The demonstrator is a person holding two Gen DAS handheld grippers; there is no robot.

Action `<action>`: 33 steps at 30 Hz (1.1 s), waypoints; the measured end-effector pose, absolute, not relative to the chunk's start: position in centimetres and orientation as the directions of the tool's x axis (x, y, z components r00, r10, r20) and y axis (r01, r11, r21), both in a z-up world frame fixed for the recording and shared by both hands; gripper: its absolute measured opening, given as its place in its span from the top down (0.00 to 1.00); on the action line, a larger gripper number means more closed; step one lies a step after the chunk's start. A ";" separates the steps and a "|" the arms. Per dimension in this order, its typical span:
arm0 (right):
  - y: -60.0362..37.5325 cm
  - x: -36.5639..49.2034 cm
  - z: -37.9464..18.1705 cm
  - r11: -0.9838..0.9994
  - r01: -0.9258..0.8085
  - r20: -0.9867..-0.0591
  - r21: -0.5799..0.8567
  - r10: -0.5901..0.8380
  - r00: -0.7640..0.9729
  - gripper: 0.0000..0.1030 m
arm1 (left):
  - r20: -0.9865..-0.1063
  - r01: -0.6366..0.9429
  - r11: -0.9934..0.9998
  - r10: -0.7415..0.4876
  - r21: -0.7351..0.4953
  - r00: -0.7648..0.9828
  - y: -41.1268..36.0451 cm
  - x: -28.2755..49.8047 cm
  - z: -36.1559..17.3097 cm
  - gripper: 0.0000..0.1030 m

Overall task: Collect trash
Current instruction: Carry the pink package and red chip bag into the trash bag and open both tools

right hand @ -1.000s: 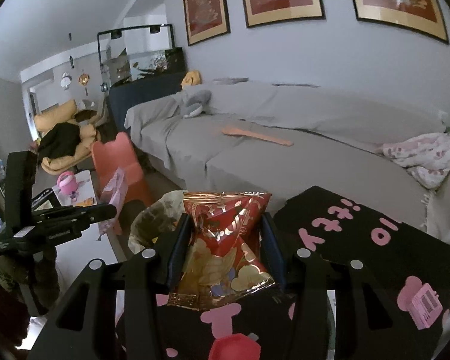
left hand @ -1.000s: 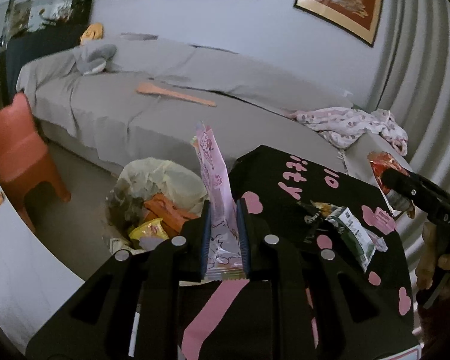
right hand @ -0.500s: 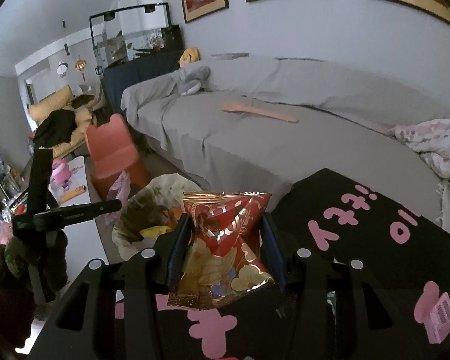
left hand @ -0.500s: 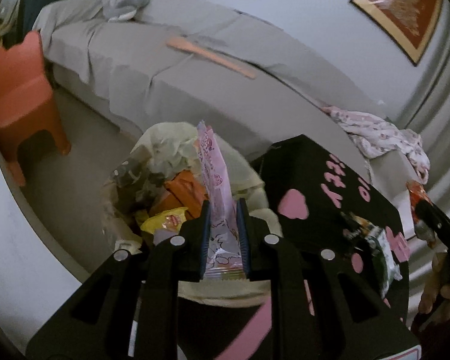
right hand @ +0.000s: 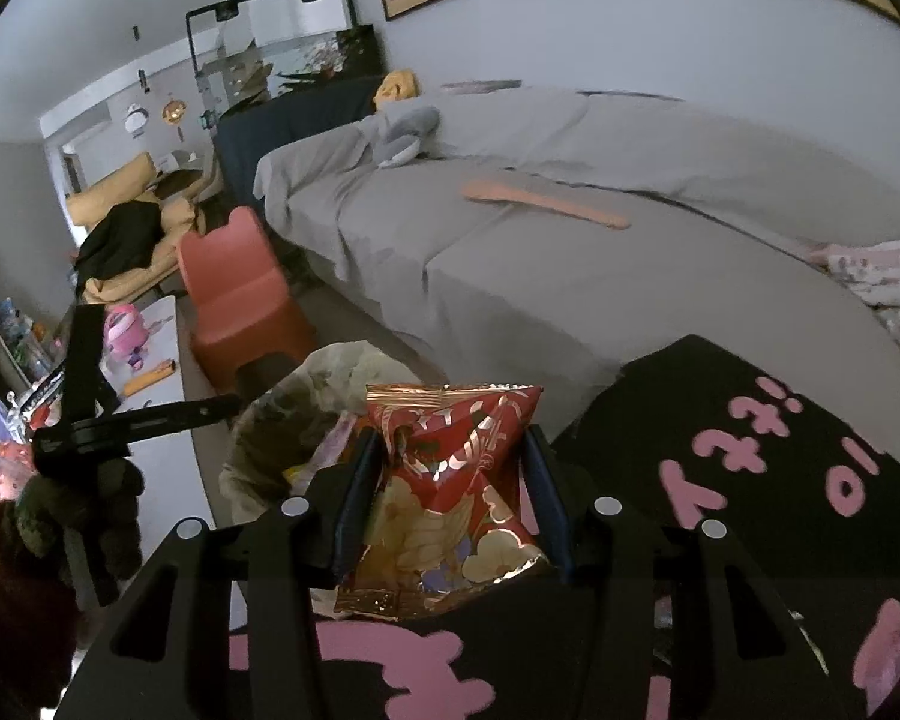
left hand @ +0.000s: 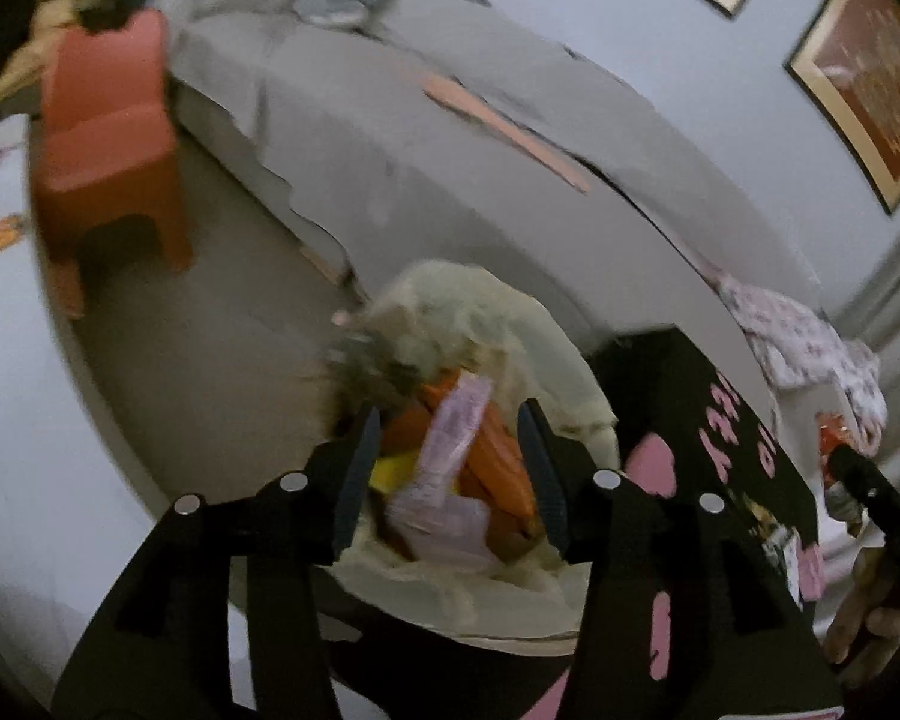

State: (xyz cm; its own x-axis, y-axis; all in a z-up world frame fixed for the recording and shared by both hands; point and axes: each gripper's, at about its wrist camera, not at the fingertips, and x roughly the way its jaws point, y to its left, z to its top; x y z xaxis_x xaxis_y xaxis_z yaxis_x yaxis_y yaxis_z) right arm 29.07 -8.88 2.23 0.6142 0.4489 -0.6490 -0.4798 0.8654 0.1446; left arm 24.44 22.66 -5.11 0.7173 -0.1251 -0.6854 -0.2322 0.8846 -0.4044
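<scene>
Your left tongs (left hand: 450, 468) are opening above the trash bag (left hand: 546, 360); the pink wrapper (left hand: 450, 468) sits loose between their jaws, over the orange and yellow litter. Your right tongs (right hand: 450, 480) clamp the red snack packet (right hand: 450, 480), with the bag just ahead to their left.

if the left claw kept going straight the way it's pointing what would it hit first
Most likely the pink wrapper, lying loose between the opening jaws of the left claw, on the trash in the lined bin just below. Depth is blurred.
</scene>
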 end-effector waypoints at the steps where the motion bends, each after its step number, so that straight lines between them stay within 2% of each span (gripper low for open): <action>1: -8.0 29.5 1.9 0.858 -0.492 -0.655 0.149 0.458 0.601 0.56 | -0.679 -0.247 0.882 -0.106 -0.401 0.727 23.0 23.9 -4.9 0.52; 5: -4.4 31.1 0.3 0.824 -0.539 -0.676 0.176 0.499 0.542 0.56 | -0.650 -0.296 0.871 -0.035 -0.392 0.759 24.4 20.6 -4.0 0.49; 15: 4.7 32.8 -2.3 0.760 -0.632 -0.712 0.152 0.528 0.463 0.55 | -0.616 -0.315 0.836 -0.034 -0.449 0.787 26.9 16.5 -3.2 0.48; 16: 5.4 32.8 -2.4 0.755 -0.641 -0.714 0.140 0.525 0.463 0.54 | -0.616 -0.317 0.834 -0.035 -0.451 0.787 27.0 16.3 -3.3 0.48; 17: 5.7 32.8 -2.4 0.751 -0.647 -0.715 0.134 0.525 0.461 0.47 | -0.618 -0.318 0.831 -0.039 -0.457 0.785 27.1 16.2 -3.4 0.48; 19: 6.2 32.8 -2.3 0.744 -0.656 -0.711 0.125 0.529 0.465 0.43 | -0.621 -0.318 0.828 -0.046 -0.462 0.783 27.1 16.2 -3.6 0.48; 33: -0.8 30.5 -0.1 0.809 -0.583 -0.679 0.075 0.470 0.565 0.40 | -0.625 -0.264 0.850 -0.094 -0.456 0.775 24.3 16.6 -3.1 0.48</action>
